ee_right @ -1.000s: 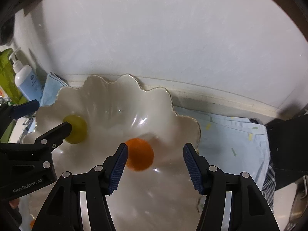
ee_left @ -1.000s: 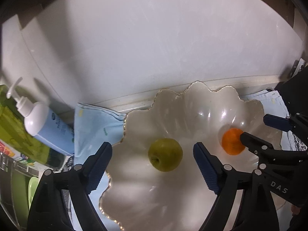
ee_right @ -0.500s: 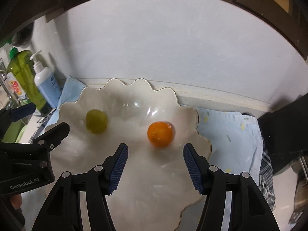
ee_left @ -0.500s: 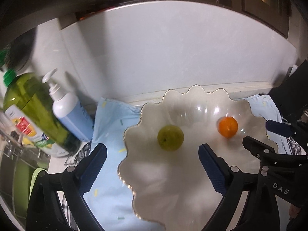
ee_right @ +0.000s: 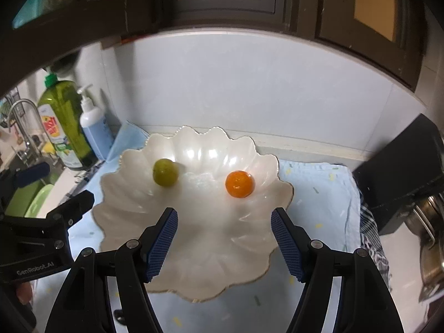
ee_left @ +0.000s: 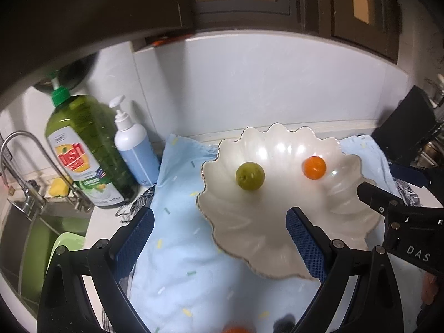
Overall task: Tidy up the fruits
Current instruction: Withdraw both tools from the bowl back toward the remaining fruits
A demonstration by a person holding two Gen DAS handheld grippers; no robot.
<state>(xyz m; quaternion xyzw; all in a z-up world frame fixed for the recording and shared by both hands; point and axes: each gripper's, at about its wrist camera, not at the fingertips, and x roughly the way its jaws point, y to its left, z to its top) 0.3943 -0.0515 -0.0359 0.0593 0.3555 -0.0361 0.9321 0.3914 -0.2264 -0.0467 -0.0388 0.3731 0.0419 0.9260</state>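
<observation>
Ahead of the right gripper [ee_right: 224, 241], between the lines of its widely parted blue-padded fingers [ee_right: 162, 241], a white scalloped bowl [ee_right: 194, 272] sits on a light blue cloth [ee_right: 319, 202]. An orange [ee_right: 239, 184] lies in the bowl just beyond the fingertips, slightly toward the right finger; a green fruit [ee_right: 165, 172] lies apart from it, beyond the left finger. Neither fruit touches the pads. Nothing is gripped.

Forward of the left gripper [ee_left: 219, 247], whose jaws also stand wide and empty, the same bowl [ee_left: 277, 252] lies ahead and toward its right finger, with the green fruit [ee_left: 249, 176] and orange [ee_left: 314, 167] well apart inside. Off its left finger stand a green dish-soap bottle [ee_left: 83, 149] and a white-and-blue pump bottle [ee_left: 136, 149], touching or nearly so, with a faucet [ee_left: 33, 172] beyond them. A blurred orange object [ee_left: 236, 328] shows between the finger bases.
</observation>
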